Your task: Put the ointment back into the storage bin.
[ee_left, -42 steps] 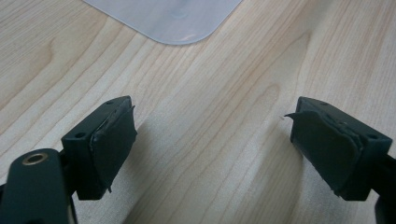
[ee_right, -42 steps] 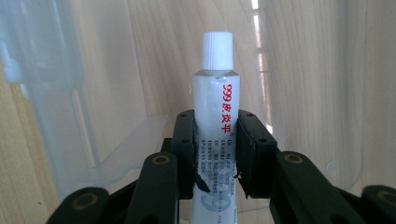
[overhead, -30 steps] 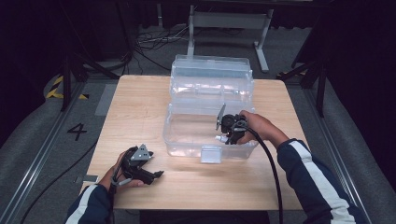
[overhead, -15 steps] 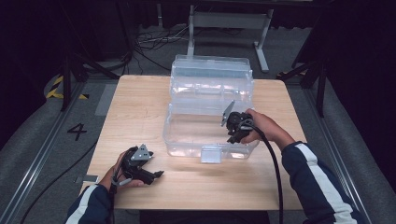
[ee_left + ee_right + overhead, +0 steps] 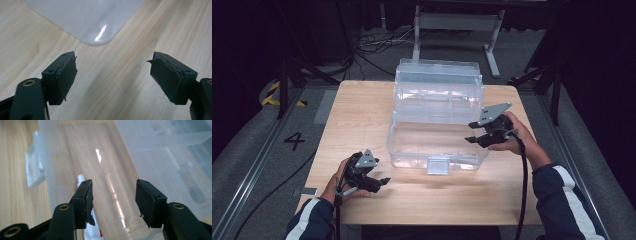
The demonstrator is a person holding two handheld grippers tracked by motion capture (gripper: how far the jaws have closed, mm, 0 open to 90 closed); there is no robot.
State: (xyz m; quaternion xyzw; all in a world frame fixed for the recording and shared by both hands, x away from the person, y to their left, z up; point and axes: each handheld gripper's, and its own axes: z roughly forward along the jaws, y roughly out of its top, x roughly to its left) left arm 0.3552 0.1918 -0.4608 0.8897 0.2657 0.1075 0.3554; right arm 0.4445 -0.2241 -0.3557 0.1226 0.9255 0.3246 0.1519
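A clear plastic box [image 5: 412, 145] stands open mid-table, its lid [image 5: 439, 90] upright behind it. In the right gripper view a white tube [image 5: 81, 180] lies on the box floor, partly hidden behind one jaw. My right gripper [image 5: 473, 132] hovers over the box's right rim; its jaws have just been opening and stand open with nothing between them [image 5: 113, 200]. My left gripper [image 5: 379, 182] is held just above the table, left of the box's front. Its jaws [image 5: 112, 75] have just closed a little, remain open and empty, and point at a box corner [image 5: 87, 20].
The box's front latch [image 5: 438, 164] faces the near edge. Bare wooden table [image 5: 357, 115] lies left of the box and along the front. Beyond the table are cables [image 5: 372, 45] and a metal stand [image 5: 457, 22]. A "4" mark [image 5: 294, 141] is on the floor at left.
My right gripper has risen out of the box and drawn back to the right, with its jaws spread wider. The left gripper has lifted slightly.
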